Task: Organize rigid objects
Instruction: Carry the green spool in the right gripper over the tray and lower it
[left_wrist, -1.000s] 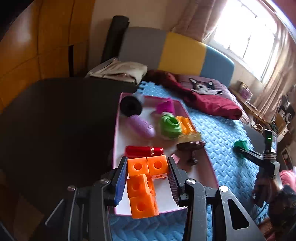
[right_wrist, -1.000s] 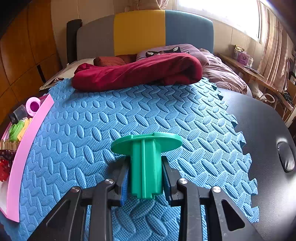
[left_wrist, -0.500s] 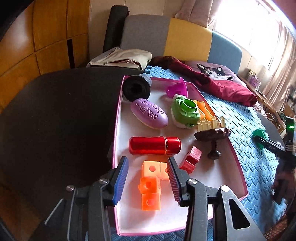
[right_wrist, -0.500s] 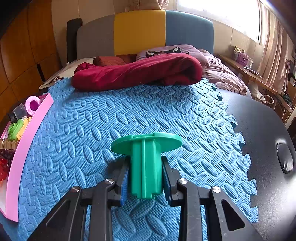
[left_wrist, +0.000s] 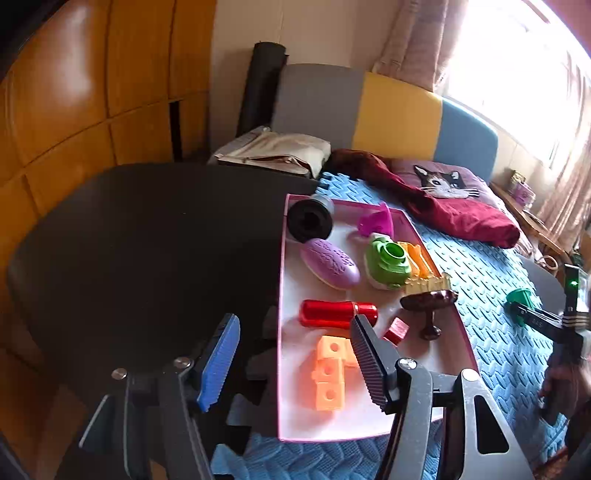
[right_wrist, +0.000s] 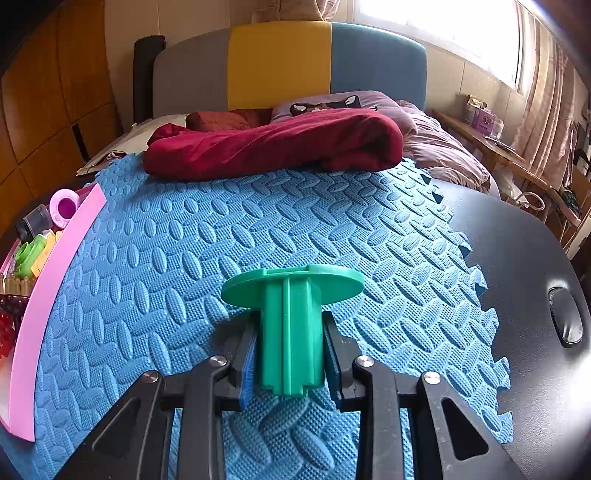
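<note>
left wrist view: your left gripper (left_wrist: 291, 354) is opening with nothing between its fingers; the orange blocks (left_wrist: 330, 373) lie in the pink tray (left_wrist: 281, 295), sorted with the other toys.

right wrist view: your right gripper (right_wrist: 290, 356) clamps the green spool (right_wrist: 291, 325) by its stem over the blue mat (right_wrist: 258, 229), probably tray-bound.

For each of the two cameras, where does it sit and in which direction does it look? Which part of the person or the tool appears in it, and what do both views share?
Left wrist: sits on the left gripper, looking down over the pink tray and the orange blocks; its own fingers show, jaws opening with nothing between them, and the right gripper at the far right.
Right wrist: sits on the right gripper, looking across the blue foam mat toward the bed's headboard; its fingers clamp the green flanged piece.
Shared: tray, mat, green piece, red blanket, headboard.
</note>
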